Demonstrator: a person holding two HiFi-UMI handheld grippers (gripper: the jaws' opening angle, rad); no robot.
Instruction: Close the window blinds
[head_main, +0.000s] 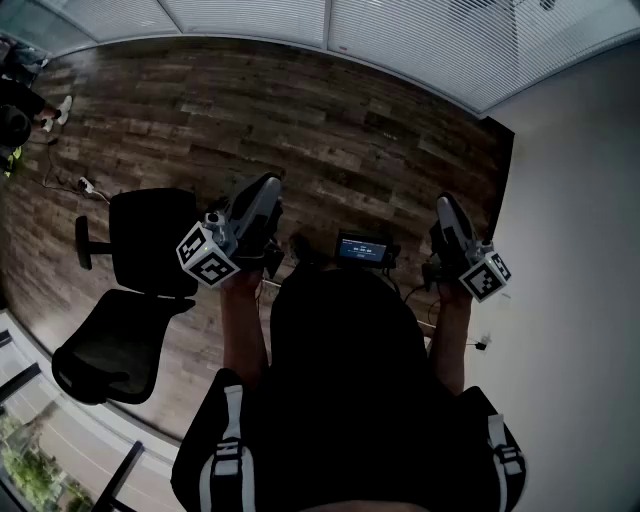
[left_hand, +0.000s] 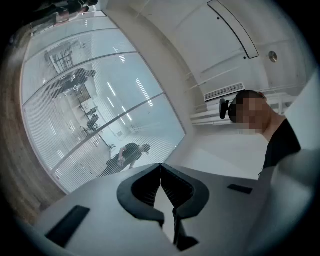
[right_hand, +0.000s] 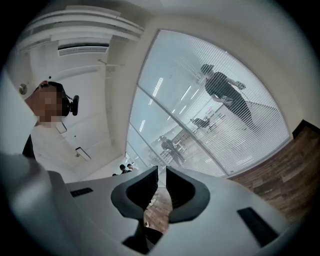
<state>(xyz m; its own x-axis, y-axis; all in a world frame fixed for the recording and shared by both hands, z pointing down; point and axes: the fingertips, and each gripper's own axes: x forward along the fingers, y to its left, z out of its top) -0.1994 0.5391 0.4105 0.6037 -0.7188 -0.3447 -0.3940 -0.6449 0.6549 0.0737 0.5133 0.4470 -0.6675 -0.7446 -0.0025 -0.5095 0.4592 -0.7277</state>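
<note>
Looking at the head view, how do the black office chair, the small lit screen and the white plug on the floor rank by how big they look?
1. black office chair, by far the largest
2. small lit screen
3. white plug, smallest

The screen sits nearer the camera than the plug, so their true sizes stay unsure.

Dark wood floor (head_main: 330, 130) with black office chair (head_main: 135, 290)

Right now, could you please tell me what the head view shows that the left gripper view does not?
Only the head view: the black office chair, and both grippers from outside, the left gripper and right gripper. Only the left gripper view: its fingers pressed together on nothing, and the air vent. Both: the window blinds and wood floor.
</note>
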